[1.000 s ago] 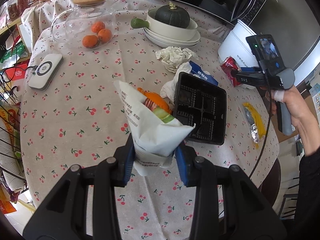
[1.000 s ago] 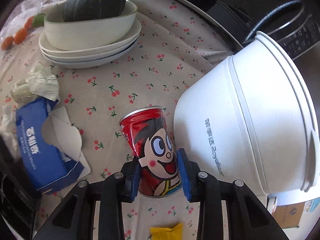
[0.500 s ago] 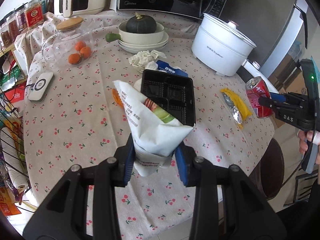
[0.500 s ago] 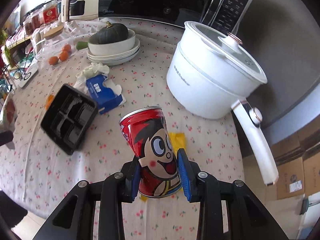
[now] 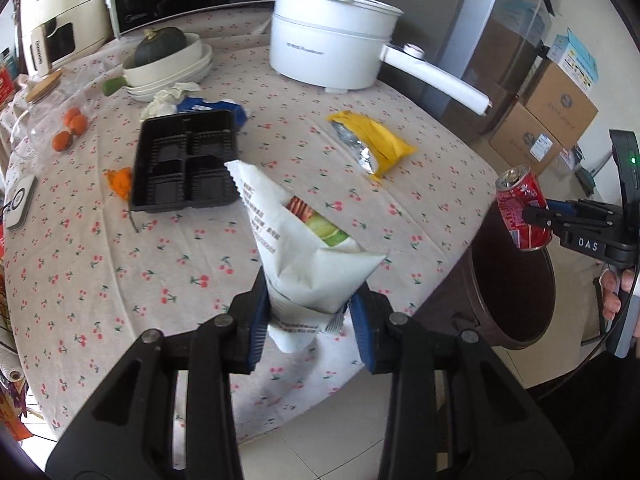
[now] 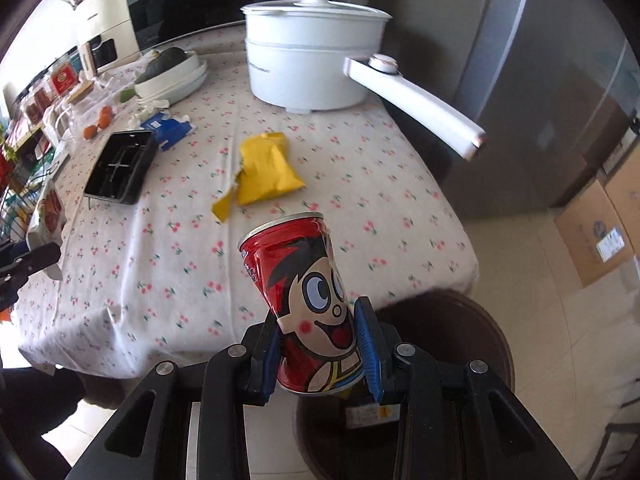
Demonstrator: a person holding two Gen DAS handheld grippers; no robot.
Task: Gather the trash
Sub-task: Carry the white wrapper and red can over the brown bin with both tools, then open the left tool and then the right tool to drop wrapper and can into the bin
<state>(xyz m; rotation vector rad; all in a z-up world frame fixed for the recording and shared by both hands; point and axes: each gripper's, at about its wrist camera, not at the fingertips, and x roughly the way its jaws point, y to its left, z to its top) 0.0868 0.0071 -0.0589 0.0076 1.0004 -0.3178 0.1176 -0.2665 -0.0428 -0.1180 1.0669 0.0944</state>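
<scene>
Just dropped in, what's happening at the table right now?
Trash pickup is mid-way. The right gripper is shut on a red can and holds it above the brown bin beside the table. The left gripper is shut on a white snack bag, still over the table edge. A yellow wrapper, a black tray and crumpled tissue lie on the tablecloth.

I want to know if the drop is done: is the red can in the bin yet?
Not yet. The red can is gripped in the right claw, tilted, above the open brown bin.
</scene>
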